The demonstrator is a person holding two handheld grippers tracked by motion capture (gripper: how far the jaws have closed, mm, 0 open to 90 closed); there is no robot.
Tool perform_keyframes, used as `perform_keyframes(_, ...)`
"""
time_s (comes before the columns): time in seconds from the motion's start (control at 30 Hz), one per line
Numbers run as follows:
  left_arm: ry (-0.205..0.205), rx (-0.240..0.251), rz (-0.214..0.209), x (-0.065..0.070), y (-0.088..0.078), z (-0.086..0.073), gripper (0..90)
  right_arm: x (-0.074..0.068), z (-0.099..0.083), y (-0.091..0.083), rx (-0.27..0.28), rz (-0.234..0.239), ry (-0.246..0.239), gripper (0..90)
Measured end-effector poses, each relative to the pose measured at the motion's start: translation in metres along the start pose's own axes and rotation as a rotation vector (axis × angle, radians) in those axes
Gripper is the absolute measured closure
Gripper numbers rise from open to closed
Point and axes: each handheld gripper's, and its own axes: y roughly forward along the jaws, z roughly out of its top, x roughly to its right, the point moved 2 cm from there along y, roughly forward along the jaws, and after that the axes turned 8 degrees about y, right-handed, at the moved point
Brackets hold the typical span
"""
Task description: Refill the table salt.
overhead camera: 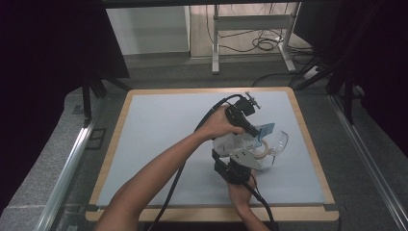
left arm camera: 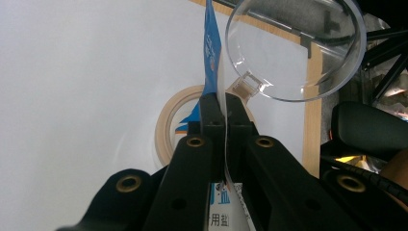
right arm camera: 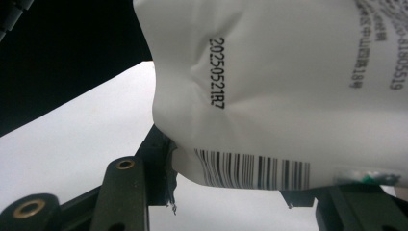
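A white bag point(overhead camera: 235, 142) with a blue top edge point(overhead camera: 266, 129) is held between both grippers over the right half of the table. My left gripper point(overhead camera: 257, 133) comes in from above left. In the left gripper view its jaws point(left arm camera: 224, 103) are pinched shut on the thin blue-and-white edge of the bag point(left arm camera: 210, 48). My right gripper point(overhead camera: 238, 150) reaches up from the near side. In the right gripper view the bag's bulging white body point(right arm camera: 288, 86), with a barcode and a printed date, sits between its jaws point(right arm camera: 231, 168), which press on both sides.
A clear round plastic container point(overhead camera: 280, 141) point(left arm camera: 293, 48) lies just right of the bag. A beige tape roll point(overhead camera: 262, 151) point(left arm camera: 168, 120) rests on the mat beneath it. The pale mat point(overhead camera: 159, 144) has a wooden rim; its right edge is close. Metal rails flank the table.
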Motion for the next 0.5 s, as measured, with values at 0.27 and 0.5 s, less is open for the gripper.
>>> perform_keyframes(0.27, 0.005, -0.006, -0.001, -0.0002, -0.0004, 0.0001, 90.0, -0.0006, 0.0009, -0.0007, 0.003, 0.001, 0.0, 48.5)
perform_keyframes(0.5, 0.002, -0.001, -0.002, -0.0006, 0.0002, 0.0005, 90.0, -0.0001, 0.0012, -0.0005, 0.005, -0.001, -0.003, 48.5)
